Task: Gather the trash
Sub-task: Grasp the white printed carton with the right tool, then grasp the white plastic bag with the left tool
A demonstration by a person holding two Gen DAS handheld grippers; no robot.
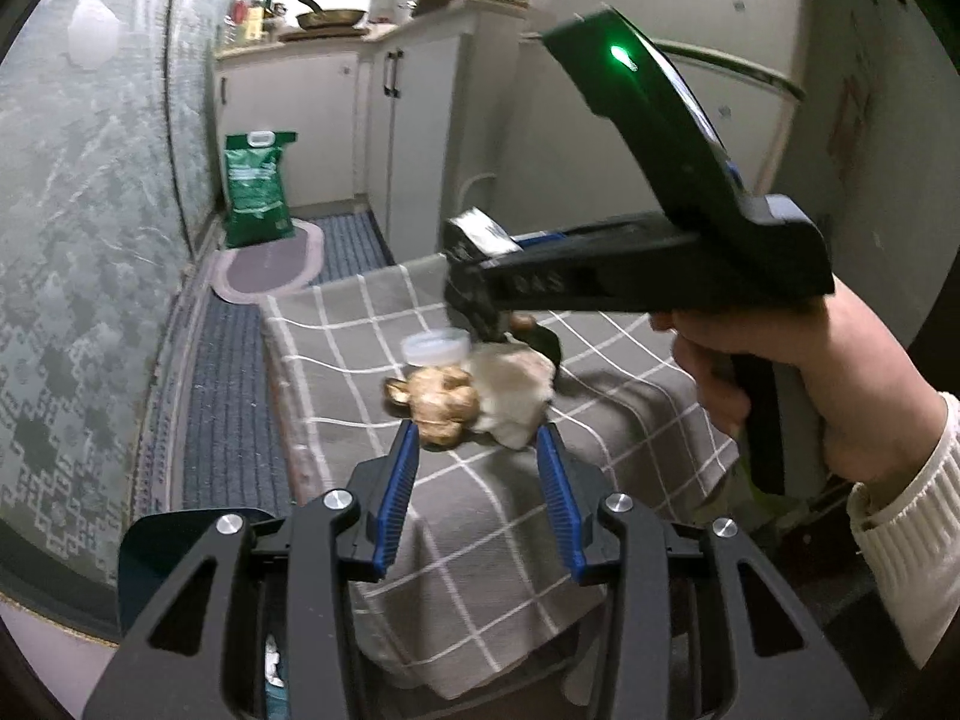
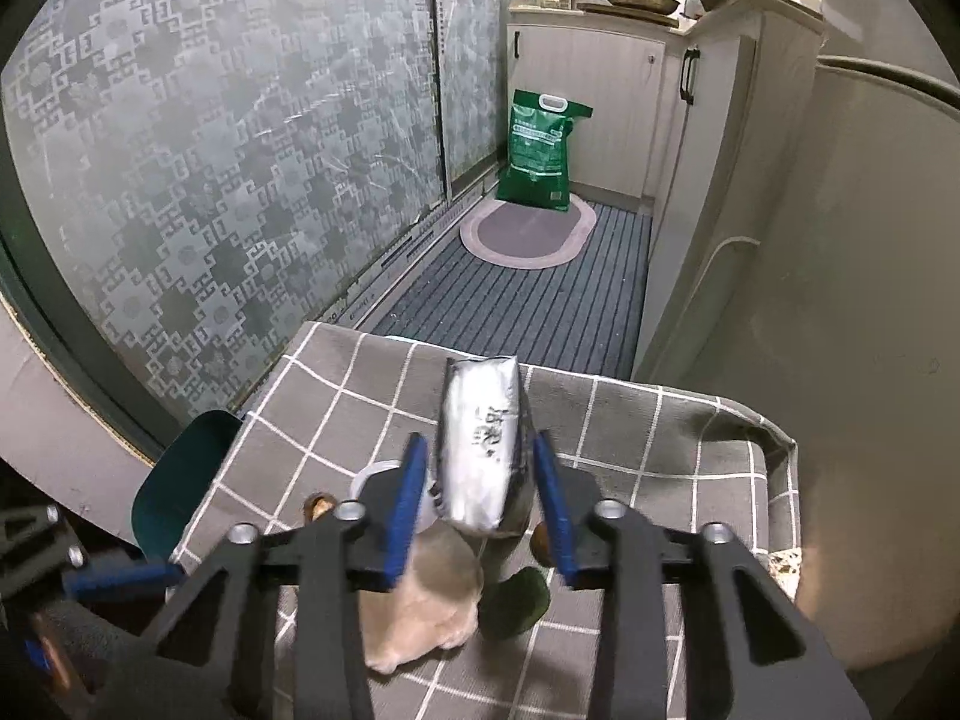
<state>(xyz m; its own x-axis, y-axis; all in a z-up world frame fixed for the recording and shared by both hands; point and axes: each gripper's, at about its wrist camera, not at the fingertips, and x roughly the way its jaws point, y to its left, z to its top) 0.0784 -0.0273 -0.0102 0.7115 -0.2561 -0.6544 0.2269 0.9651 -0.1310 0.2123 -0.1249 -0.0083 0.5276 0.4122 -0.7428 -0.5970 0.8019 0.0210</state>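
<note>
Right gripper (image 2: 480, 483): its blue pads clamp a silver foil packet (image 2: 483, 450) at lower centre of the right wrist view, lifted off the cloth so it can be carried away as trash.
Left gripper (image 1: 477, 441): partly open and empty, its tips either side of the pile at the middle of the left wrist view, apparently lined up for the next pick.
Trash pile: a brown crumpled wrapper (image 1: 438, 402) touches a pale wad of tissue (image 1: 513, 387), with a clear plastic lid (image 1: 435, 348) just behind.
Support: checked grey tablecloth (image 1: 480, 540), which keeps the scraps gathered in one spot.
Hand (image 1: 798, 378): grips the right tool's handle at the right edge.
</note>
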